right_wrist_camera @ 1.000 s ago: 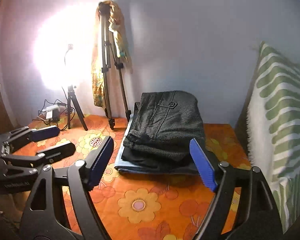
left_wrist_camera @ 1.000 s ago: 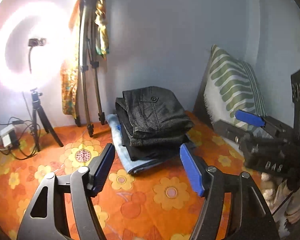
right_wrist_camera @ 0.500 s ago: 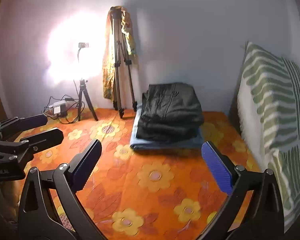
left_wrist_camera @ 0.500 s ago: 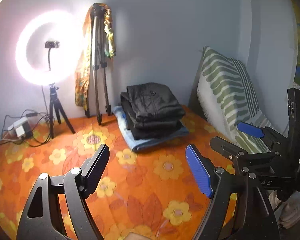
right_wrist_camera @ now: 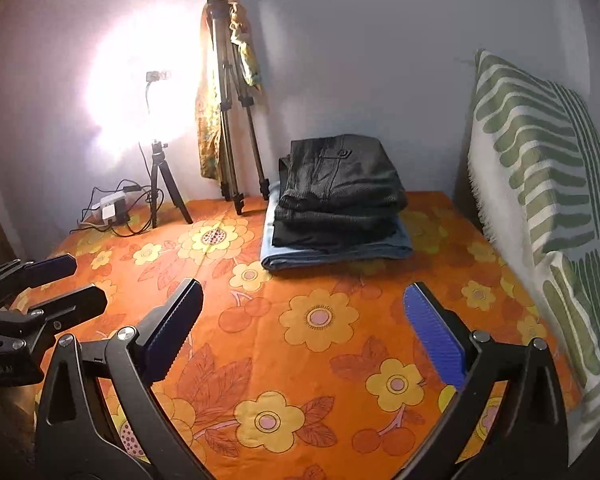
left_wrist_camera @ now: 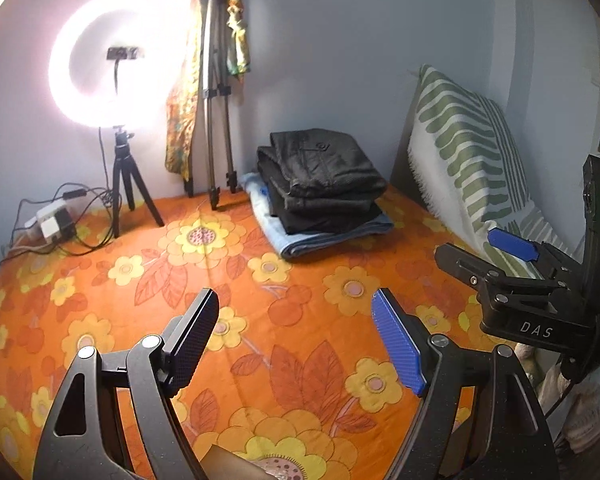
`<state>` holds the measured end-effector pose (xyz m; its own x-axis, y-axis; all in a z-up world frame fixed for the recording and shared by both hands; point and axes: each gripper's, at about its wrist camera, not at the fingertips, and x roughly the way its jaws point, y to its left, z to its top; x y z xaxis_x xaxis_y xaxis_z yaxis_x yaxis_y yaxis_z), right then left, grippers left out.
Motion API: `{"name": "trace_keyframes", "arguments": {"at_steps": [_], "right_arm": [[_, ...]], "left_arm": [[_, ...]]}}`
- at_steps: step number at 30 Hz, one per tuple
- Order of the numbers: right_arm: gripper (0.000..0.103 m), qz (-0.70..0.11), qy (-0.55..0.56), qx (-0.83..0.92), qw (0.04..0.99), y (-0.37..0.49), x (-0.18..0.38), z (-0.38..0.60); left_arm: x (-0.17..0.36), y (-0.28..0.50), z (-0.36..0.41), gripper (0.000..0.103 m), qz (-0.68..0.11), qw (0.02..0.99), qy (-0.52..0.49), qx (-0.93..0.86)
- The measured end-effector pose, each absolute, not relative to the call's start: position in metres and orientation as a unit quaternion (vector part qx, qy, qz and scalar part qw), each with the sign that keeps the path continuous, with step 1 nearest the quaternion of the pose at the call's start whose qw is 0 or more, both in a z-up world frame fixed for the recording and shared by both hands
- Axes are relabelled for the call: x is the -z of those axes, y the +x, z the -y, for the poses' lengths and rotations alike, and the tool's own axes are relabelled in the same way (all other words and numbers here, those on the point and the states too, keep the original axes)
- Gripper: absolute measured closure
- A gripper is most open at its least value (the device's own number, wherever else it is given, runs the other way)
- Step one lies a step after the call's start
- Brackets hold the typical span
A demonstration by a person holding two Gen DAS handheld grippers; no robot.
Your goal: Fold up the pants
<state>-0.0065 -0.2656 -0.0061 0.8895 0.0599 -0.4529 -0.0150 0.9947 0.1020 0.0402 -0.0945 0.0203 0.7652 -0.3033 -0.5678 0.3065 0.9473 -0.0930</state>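
A stack of folded pants lies at the far end of the bed against the wall: dark grey pants [left_wrist_camera: 324, 168] [right_wrist_camera: 340, 178] on top, black pants under them, light blue jeans [left_wrist_camera: 332, 234] [right_wrist_camera: 336, 250] at the bottom. My left gripper [left_wrist_camera: 296, 332] is open and empty, well back from the stack above the orange floral sheet [left_wrist_camera: 204, 280]. My right gripper [right_wrist_camera: 304, 320] is open and empty too, at a similar distance. The right gripper [left_wrist_camera: 500, 256] shows at the right of the left wrist view, the left gripper [right_wrist_camera: 60, 284] at the left of the right wrist view.
A lit ring light on a small tripod [left_wrist_camera: 100, 76] [right_wrist_camera: 140, 100] stands at the back left with a power strip and cables [left_wrist_camera: 52, 220]. A tall tripod draped with a floral cloth [left_wrist_camera: 216, 92] [right_wrist_camera: 228, 100] leans on the wall. A green-striped pillow [left_wrist_camera: 468, 152] [right_wrist_camera: 540, 184] stands along the right side.
Both grippers have pulled back from the folded stack, which now looks smaller and farther away. Both stay open and empty. The stack has not moved.
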Motion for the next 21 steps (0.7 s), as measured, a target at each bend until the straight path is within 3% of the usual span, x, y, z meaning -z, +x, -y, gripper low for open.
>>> {"name": "trace_keyframes", "arguments": {"at_steps": [21], "right_arm": [[0.001,-0.236,0.023,-0.027,0.971,-0.001,0.01,0.246]], "left_arm": [[-0.018,0.043,0.095,0.024,-0.306,0.939,0.008,0.156]]}}
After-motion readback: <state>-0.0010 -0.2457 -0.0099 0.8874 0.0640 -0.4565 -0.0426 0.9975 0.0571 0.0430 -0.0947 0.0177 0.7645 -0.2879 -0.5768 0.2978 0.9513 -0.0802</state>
